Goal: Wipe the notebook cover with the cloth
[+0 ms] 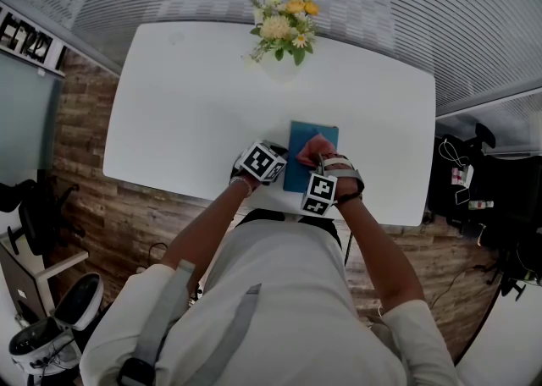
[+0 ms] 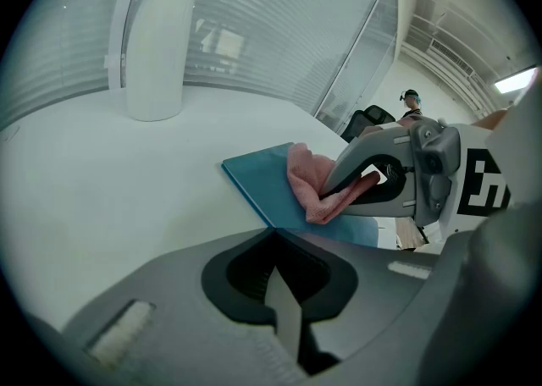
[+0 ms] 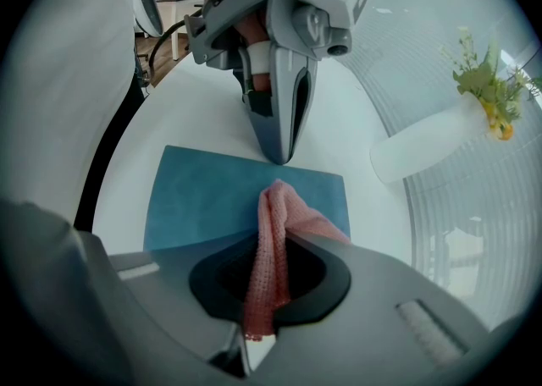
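A blue notebook (image 1: 302,170) lies flat near the front edge of the white table (image 1: 186,113). A pink cloth (image 1: 315,148) rests bunched on its cover. My right gripper (image 1: 318,158) is shut on the cloth (image 3: 271,232), which hangs up between its jaws while its free end lies on the notebook (image 3: 203,198). My left gripper (image 1: 273,160) is shut with nothing in it. Its tip (image 3: 279,152) rests at the notebook's left edge (image 2: 254,181). From the left gripper view, the right gripper (image 2: 339,198) presses the cloth (image 2: 309,185) onto the cover.
A white vase of yellow and white flowers (image 1: 284,33) stands at the table's far edge, well beyond the notebook. The table's front edge (image 1: 254,200) runs just under both grippers. Chairs and bags (image 1: 474,181) stand on the wooden floor to the right.
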Motion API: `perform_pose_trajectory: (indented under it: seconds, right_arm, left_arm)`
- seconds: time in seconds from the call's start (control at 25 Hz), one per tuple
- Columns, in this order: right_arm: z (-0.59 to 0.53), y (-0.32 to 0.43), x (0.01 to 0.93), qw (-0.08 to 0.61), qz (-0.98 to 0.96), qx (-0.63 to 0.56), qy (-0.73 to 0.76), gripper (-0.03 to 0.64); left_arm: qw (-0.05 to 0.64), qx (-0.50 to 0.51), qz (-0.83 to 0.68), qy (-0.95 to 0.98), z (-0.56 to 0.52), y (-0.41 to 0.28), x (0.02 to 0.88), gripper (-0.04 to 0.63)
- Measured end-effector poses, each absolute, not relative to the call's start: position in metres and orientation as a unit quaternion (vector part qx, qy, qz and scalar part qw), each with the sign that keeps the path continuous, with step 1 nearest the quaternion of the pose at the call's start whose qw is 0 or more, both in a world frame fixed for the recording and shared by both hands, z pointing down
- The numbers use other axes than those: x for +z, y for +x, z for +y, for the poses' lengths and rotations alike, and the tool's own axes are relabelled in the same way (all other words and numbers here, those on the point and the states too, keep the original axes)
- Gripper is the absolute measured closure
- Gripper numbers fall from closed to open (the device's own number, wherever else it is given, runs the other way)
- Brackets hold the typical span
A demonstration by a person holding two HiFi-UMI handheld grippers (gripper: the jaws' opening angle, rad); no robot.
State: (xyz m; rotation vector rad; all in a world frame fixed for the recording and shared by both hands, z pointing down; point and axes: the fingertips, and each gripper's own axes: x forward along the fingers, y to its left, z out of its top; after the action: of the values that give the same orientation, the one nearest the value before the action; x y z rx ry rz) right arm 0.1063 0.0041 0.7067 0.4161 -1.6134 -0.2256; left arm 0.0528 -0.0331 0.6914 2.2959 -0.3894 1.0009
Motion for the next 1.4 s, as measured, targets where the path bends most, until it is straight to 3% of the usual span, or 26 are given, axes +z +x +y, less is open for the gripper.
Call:
perform_pose_trajectory:
  seconds: [1.4]
  right_arm:
    - [0.027,0.102,0.708,0.66,-0.727,-0.082,0.174,0.606]
  left_arm:
    - [0.296,0.375,-0.147,0.866,-0.036,0.054,0.692,0.601]
